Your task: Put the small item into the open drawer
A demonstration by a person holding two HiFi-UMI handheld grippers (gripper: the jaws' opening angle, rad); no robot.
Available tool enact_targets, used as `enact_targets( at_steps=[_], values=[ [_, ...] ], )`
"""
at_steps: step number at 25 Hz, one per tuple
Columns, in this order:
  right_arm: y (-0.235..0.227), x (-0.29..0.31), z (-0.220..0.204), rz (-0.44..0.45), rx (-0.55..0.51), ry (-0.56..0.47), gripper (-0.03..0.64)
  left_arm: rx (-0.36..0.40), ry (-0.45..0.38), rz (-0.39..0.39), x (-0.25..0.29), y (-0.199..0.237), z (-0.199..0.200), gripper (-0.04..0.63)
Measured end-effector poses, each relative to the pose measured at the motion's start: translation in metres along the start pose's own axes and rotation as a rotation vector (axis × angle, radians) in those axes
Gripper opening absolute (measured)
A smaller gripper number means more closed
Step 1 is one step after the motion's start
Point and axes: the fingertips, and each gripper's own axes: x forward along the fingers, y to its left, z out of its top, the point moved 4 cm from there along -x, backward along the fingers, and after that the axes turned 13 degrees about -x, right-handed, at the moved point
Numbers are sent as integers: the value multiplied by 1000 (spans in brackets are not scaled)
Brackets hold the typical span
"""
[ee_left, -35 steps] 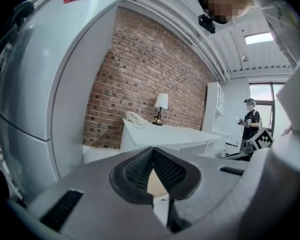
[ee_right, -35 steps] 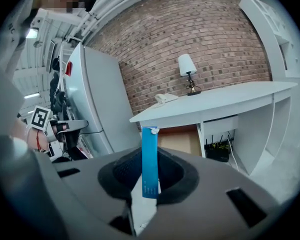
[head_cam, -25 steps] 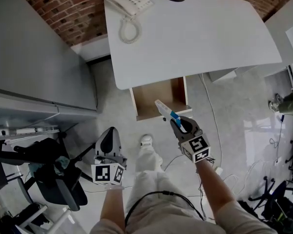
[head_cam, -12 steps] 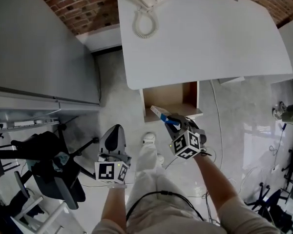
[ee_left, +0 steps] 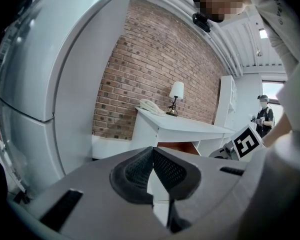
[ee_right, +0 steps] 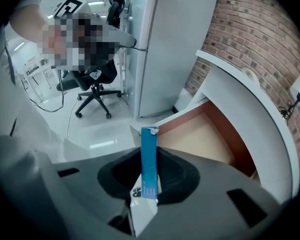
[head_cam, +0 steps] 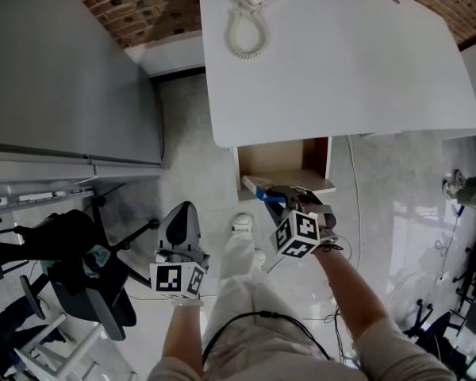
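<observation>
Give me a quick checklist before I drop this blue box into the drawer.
1. Grip: blue box clamped in right gripper: ok.
2. drawer open: ok.
3. Drawer floor bare where it shows: ok.
4. Box fully over the drawer: not ok, in the head view it sits at the front rim.
5. left gripper shut, off to the side: ok.
</observation>
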Motion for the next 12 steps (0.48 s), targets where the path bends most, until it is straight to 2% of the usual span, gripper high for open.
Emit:
enact_targets(
  at_steps=[4,12],
  values=[
    [1,5,1,23,-36,30,81,-14,3,0,2,1,-3,5],
    [6,14,14,91,-25,2,110,-27,6,4,3,4,-5,5]
  ],
)
